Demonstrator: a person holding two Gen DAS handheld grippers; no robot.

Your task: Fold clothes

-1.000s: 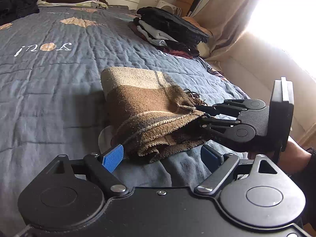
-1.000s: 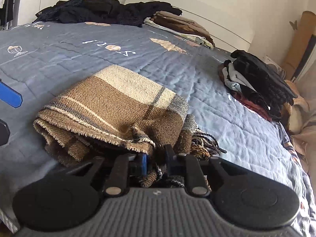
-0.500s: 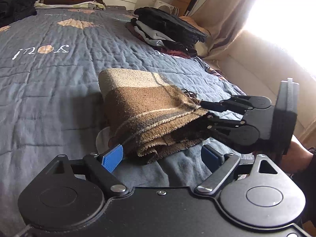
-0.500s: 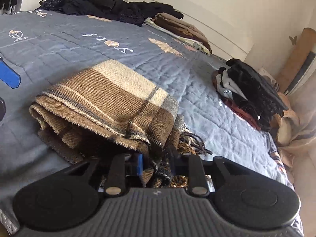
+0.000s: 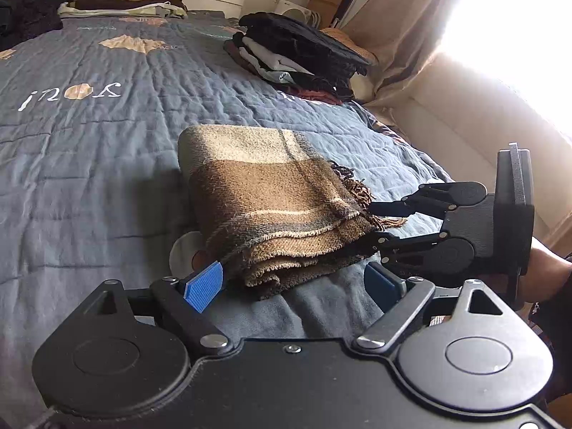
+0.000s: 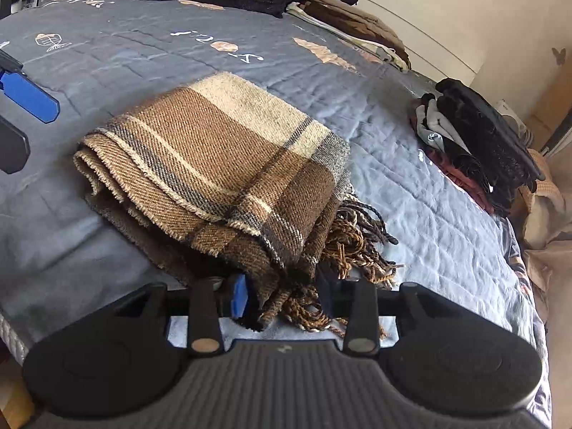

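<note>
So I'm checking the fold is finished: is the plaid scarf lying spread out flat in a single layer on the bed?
No, the plaid scarf is folded into a thick bundle of several layers on the bed.

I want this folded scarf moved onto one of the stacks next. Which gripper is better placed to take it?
Right, probably. The right gripper has the brown plaid scarf and its fringed corner between its opening jaws. The left gripper stands wide open, just short of the scarf's near edge.

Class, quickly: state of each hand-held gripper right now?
Left hand-held gripper: open, holding nothing.
Right hand-held gripper: jaws opening, plaid scarf corner between them, pads no longer pressing.
</note>
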